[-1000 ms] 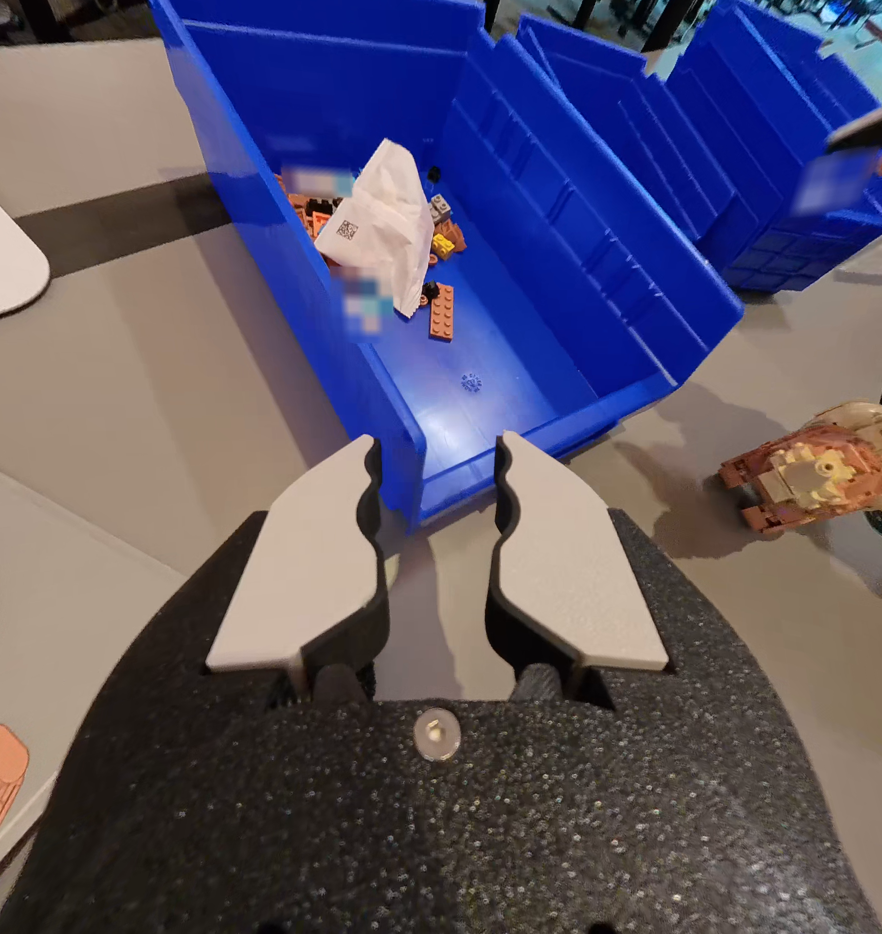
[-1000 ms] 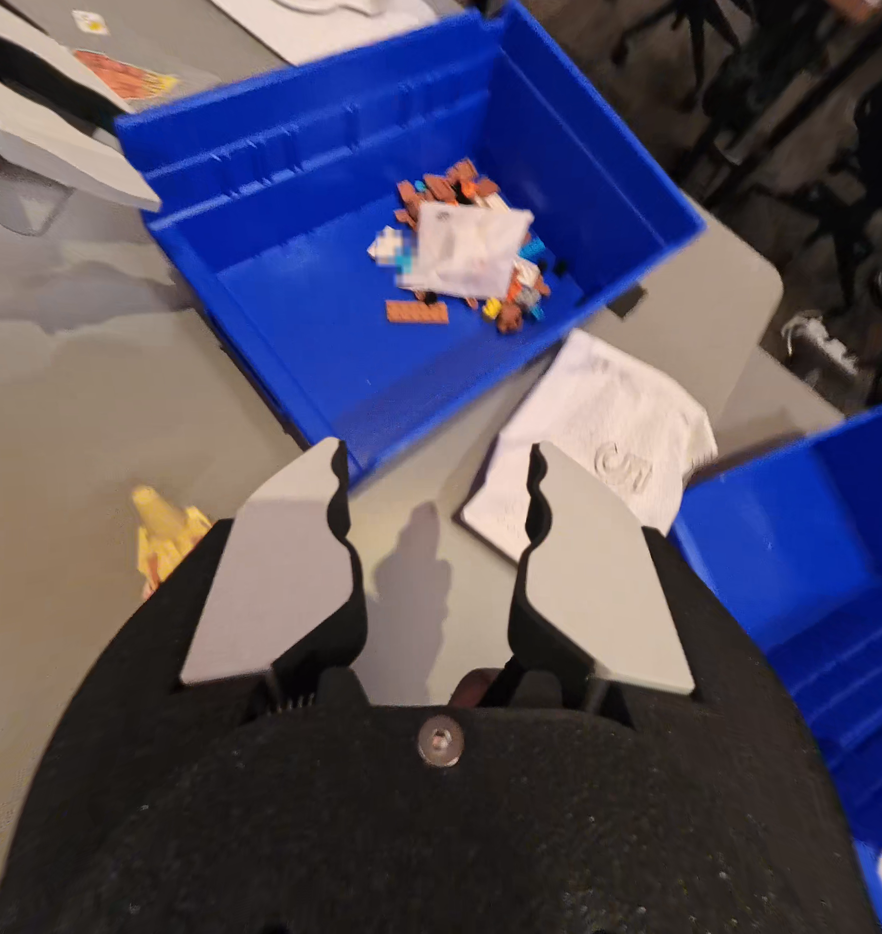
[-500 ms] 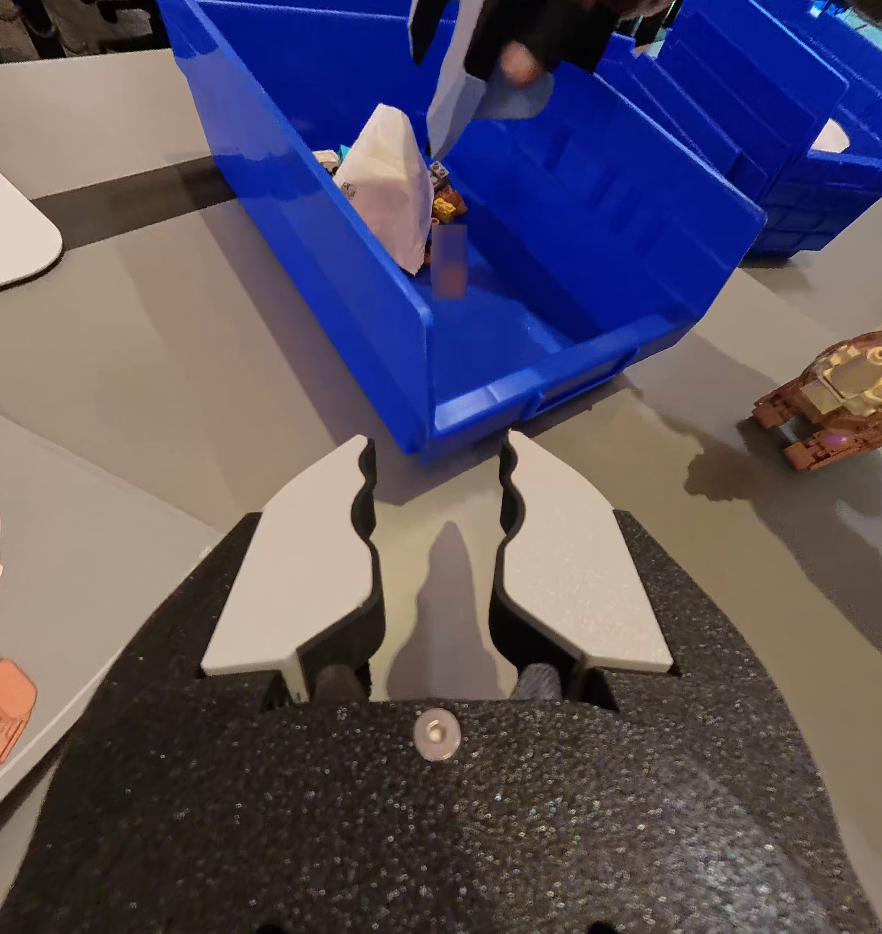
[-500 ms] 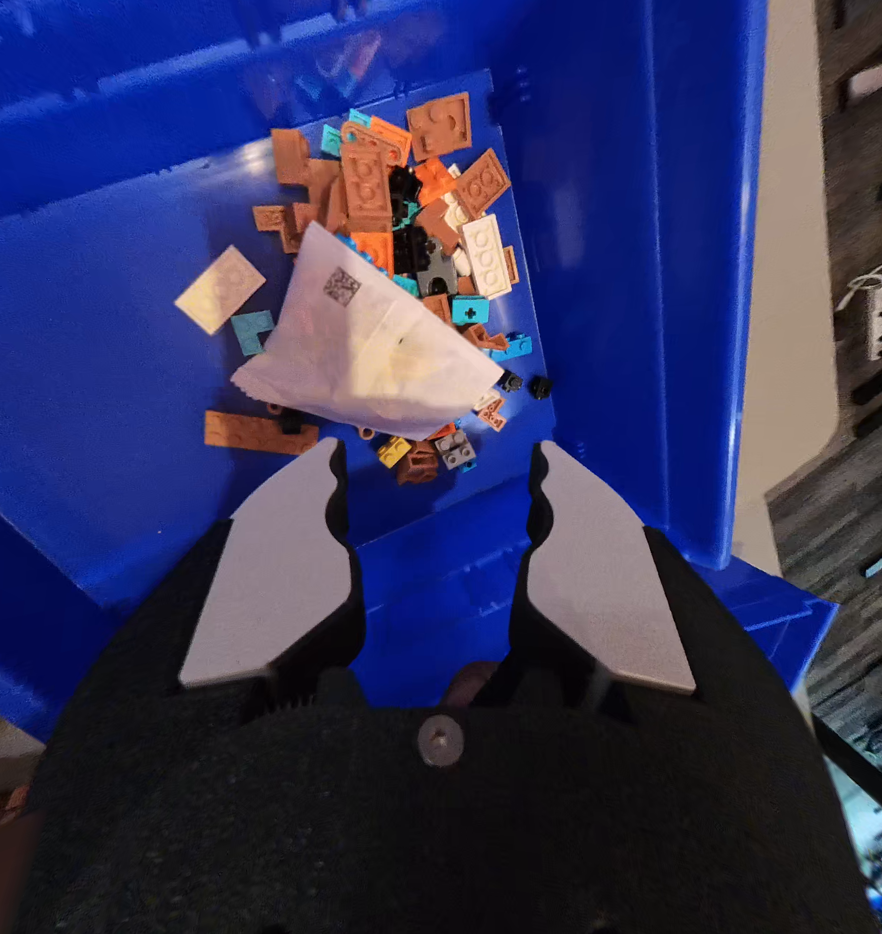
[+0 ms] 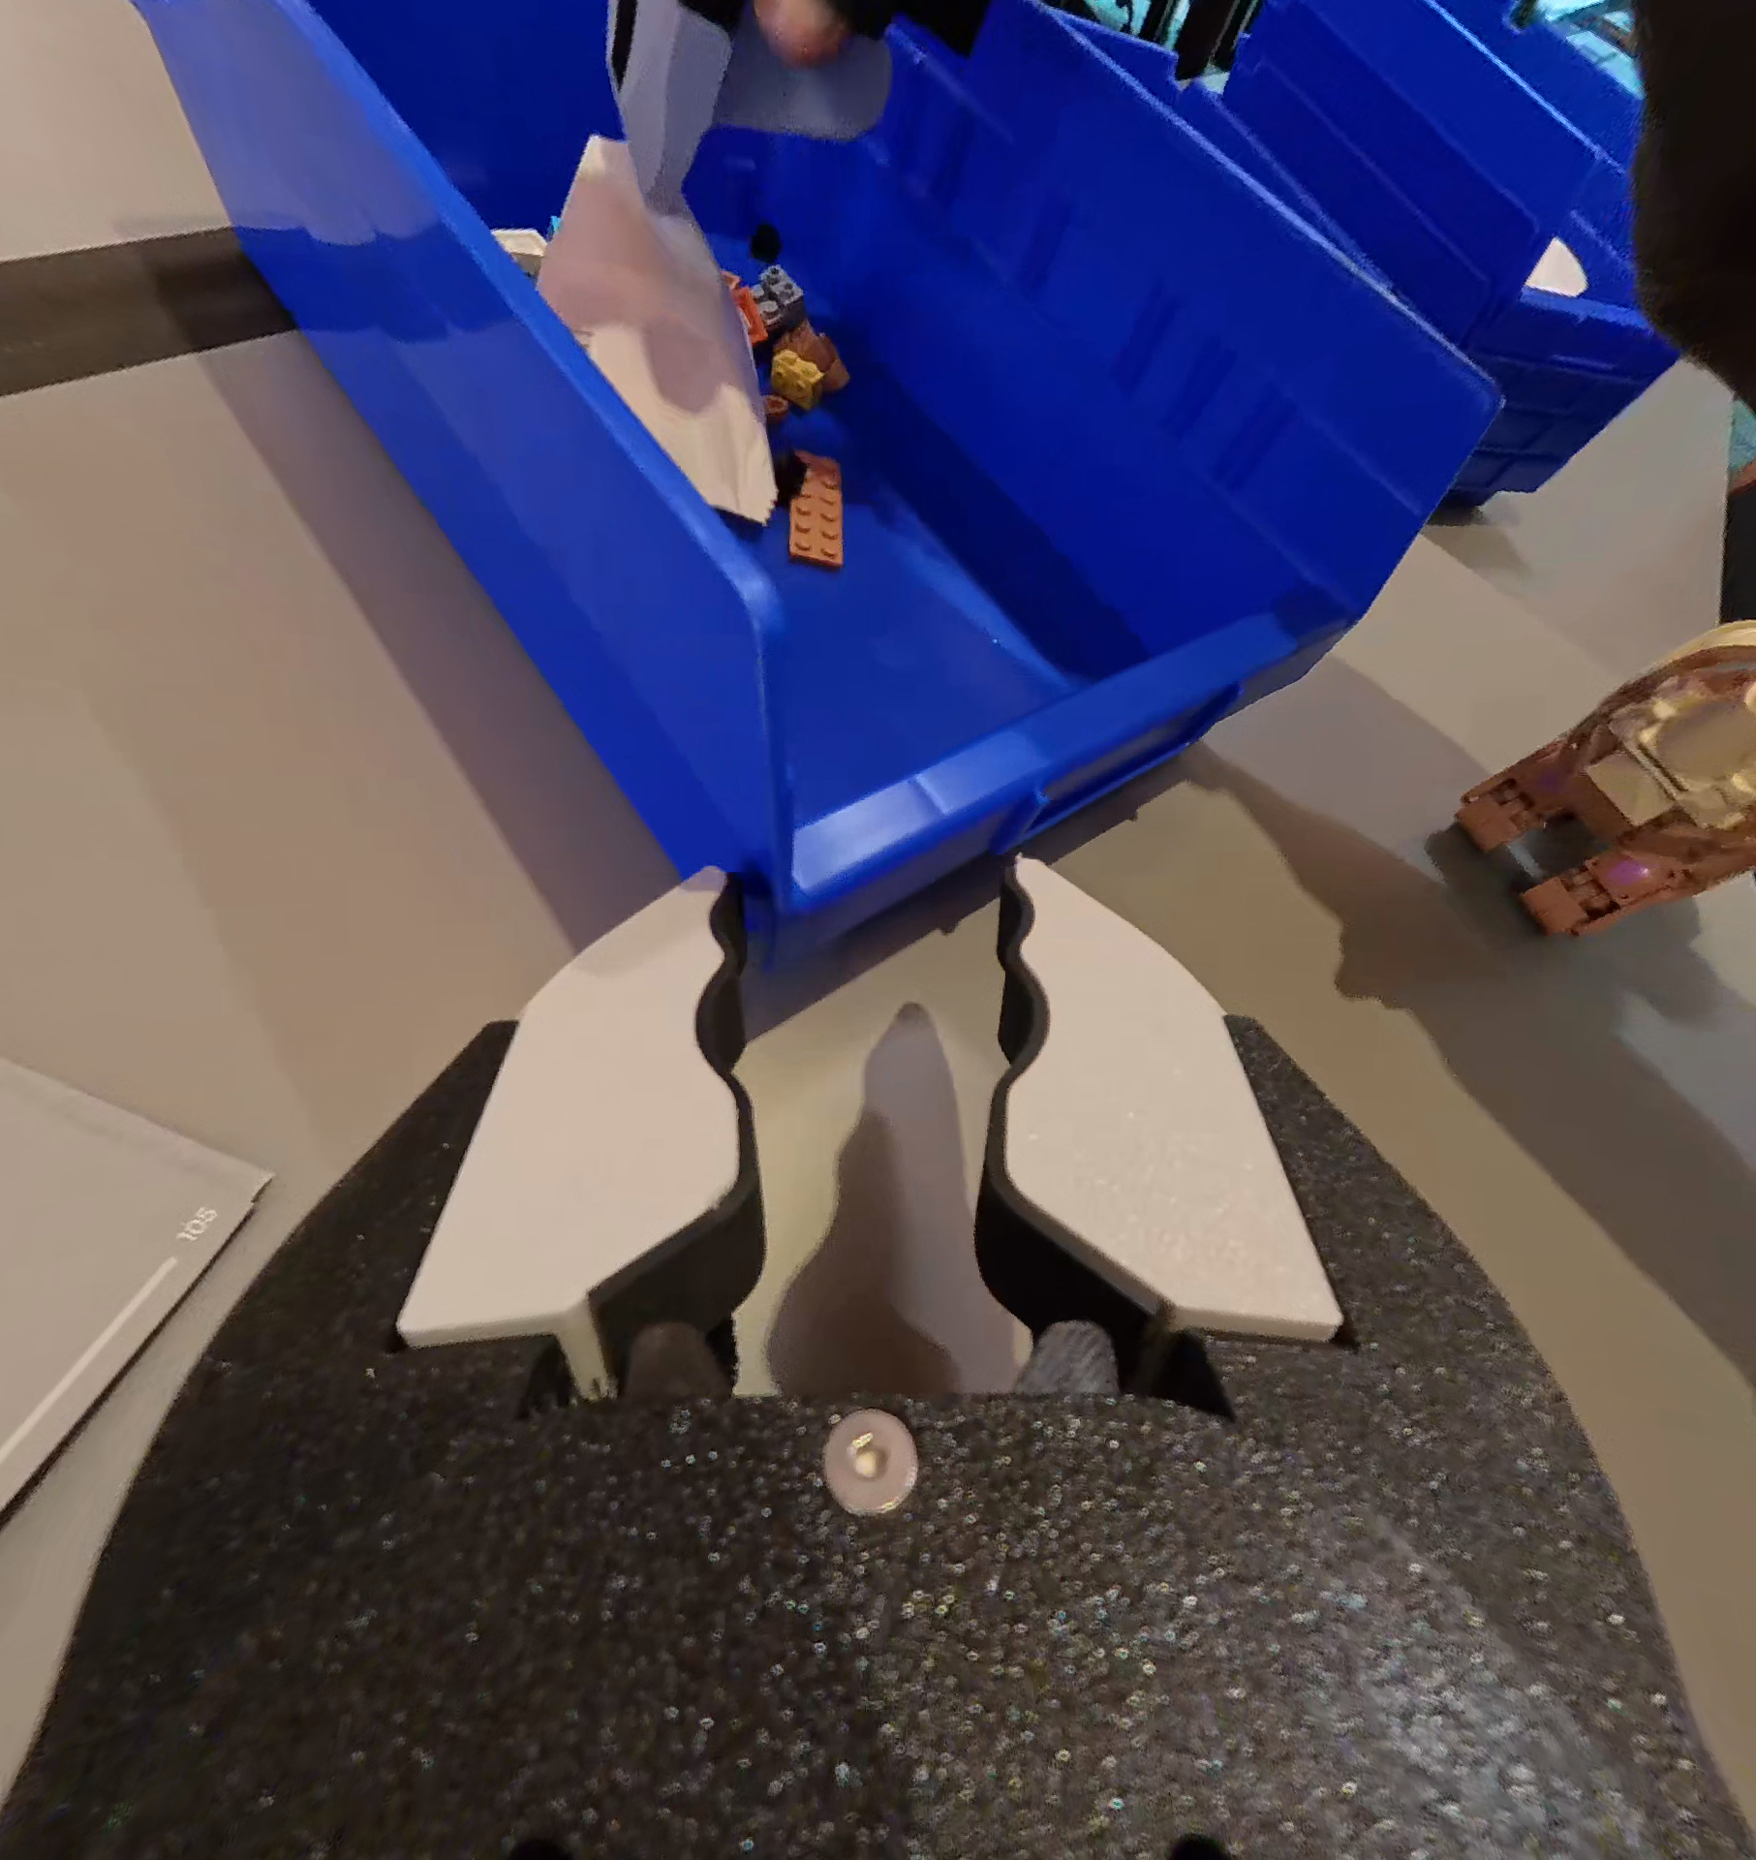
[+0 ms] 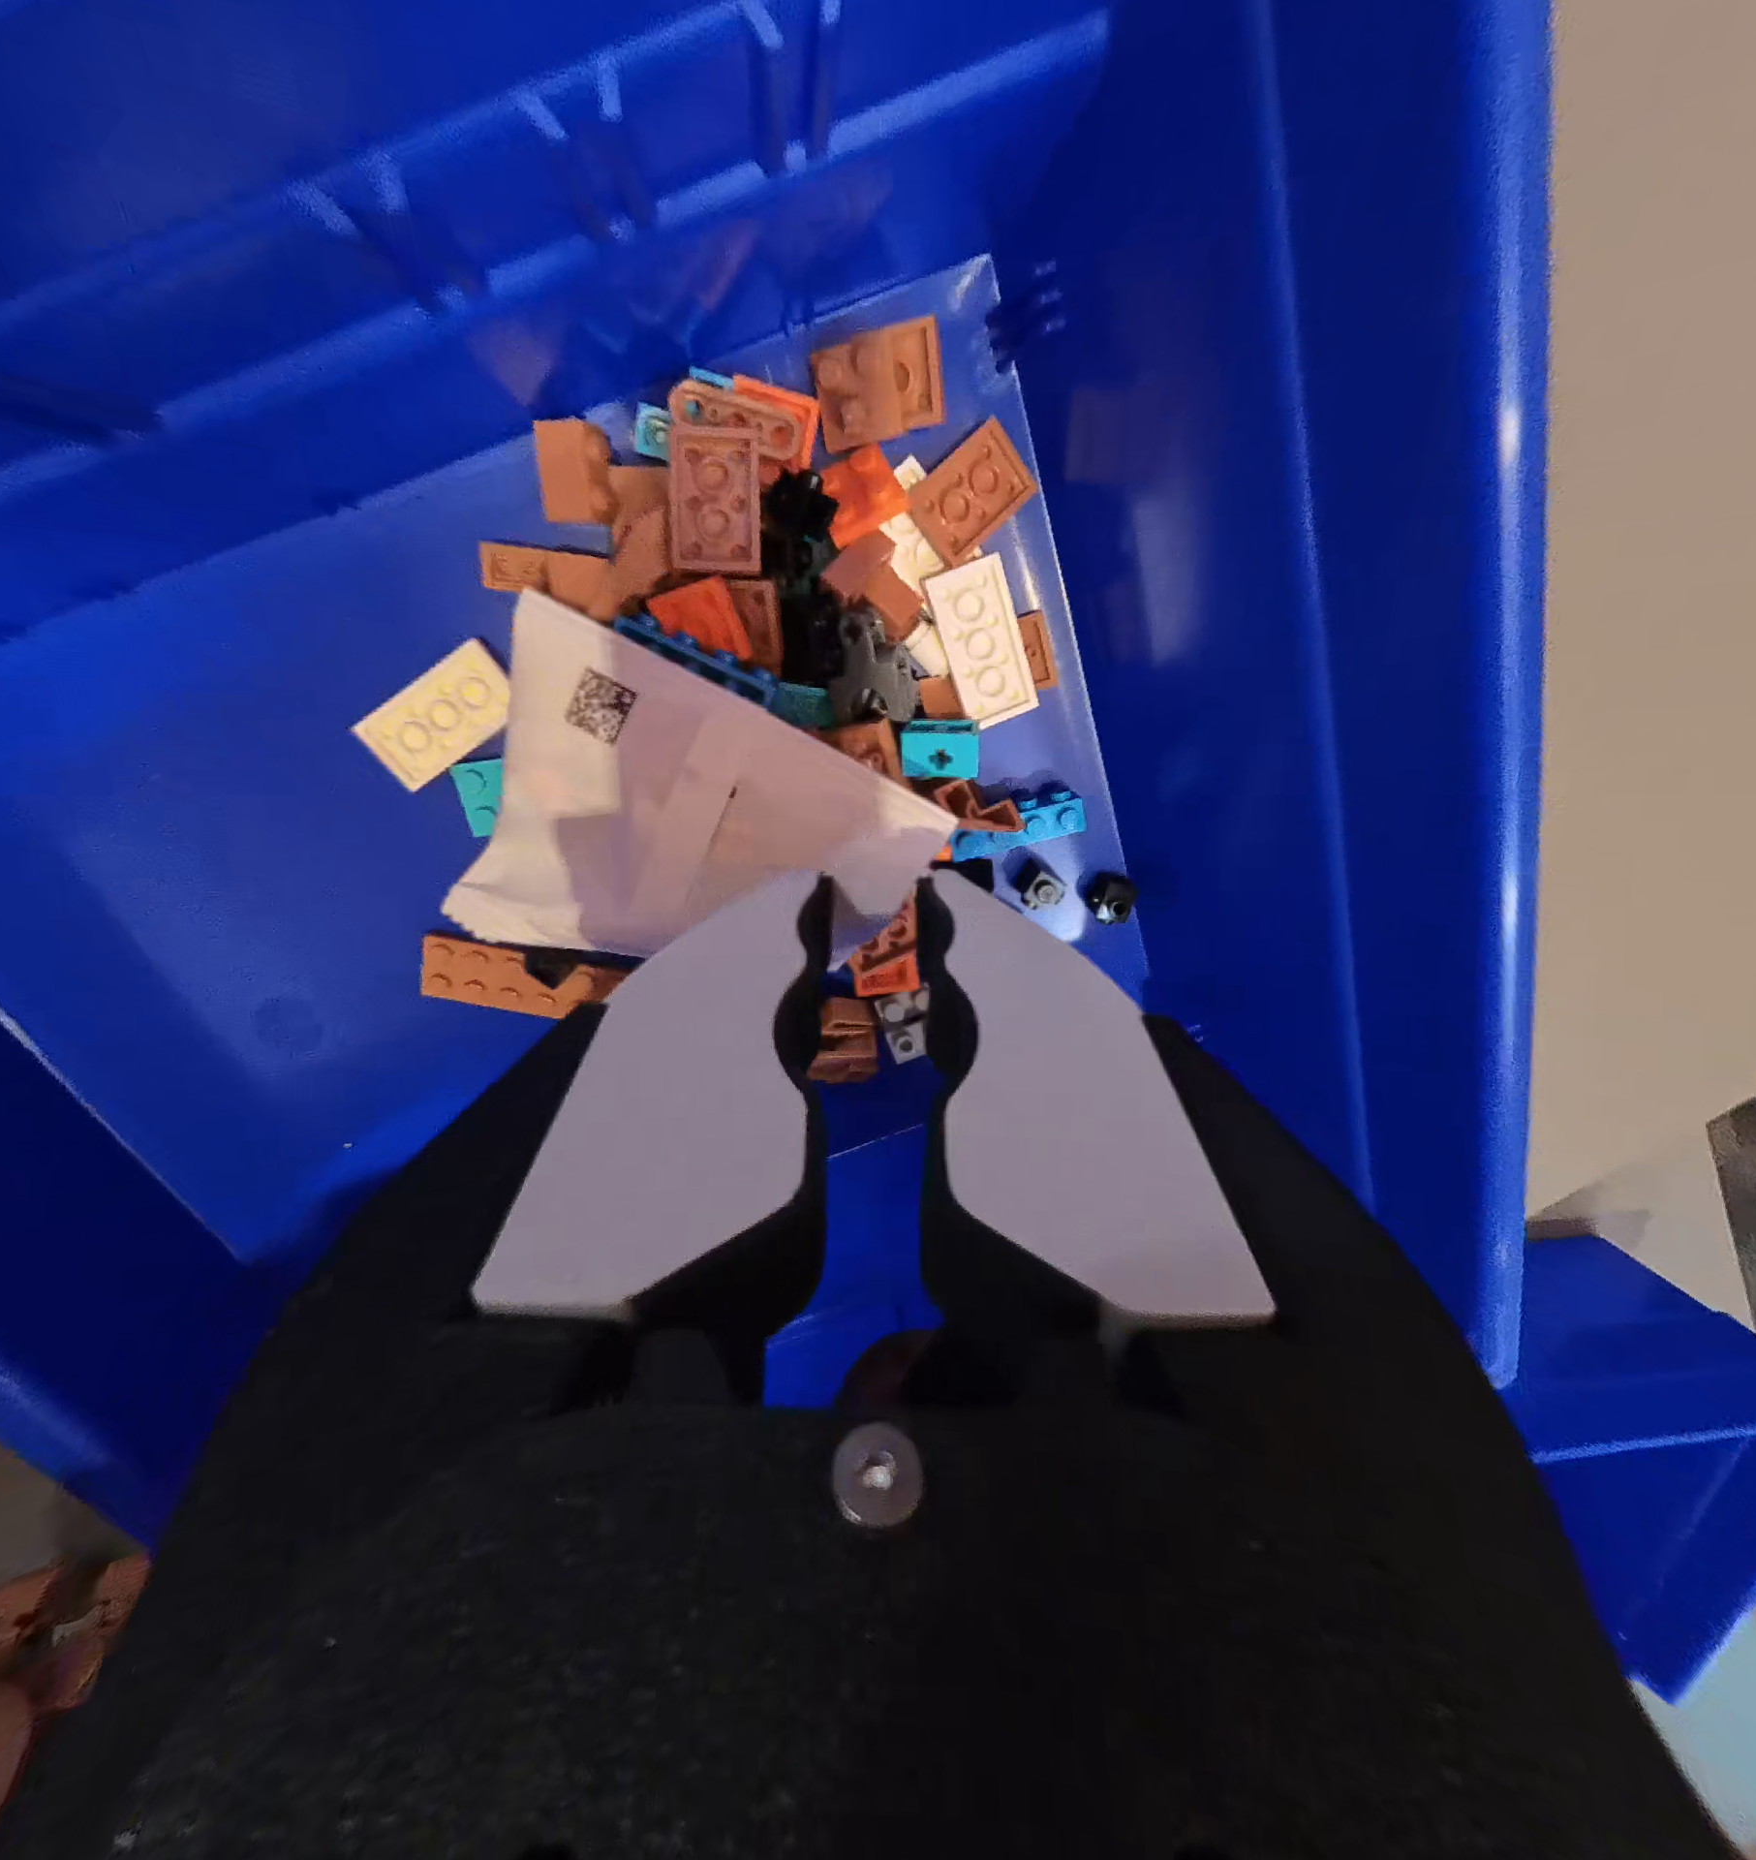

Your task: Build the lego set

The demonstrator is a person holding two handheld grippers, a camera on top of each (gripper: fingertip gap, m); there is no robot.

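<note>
A blue bin (image 5: 551, 503) holds a white paper bag (image 5: 652, 322) and a pile of loose lego pieces. My left gripper (image 5: 868, 886) is open and empty, low over the table at the bin's near corner. In the right wrist view, my right gripper (image 6: 873, 891) is inside the bin (image 6: 1306, 604), its jaws closed to a narrow gap on a corner of the bag (image 6: 652, 805). Brown, orange, white and teal bricks (image 6: 803, 564) lie under and behind the bag. The right gripper also shows in the left wrist view (image 5: 672, 121), at the bag's top.
A partly built brown and tan lego model (image 5: 1658, 785) stands on the grey table right of the bin. An instruction booklet (image 5: 48, 1288) lies at the left. More blue bins (image 5: 1507, 201) stand behind, and one (image 6: 1658, 1459) is beside the right gripper. My hands' fingertips stand some 25 cm from each other.
My right gripper went from wide open above the bin down into it and closed on the bag's corner. My left gripper drew back a little from the bin and stayed open.
</note>
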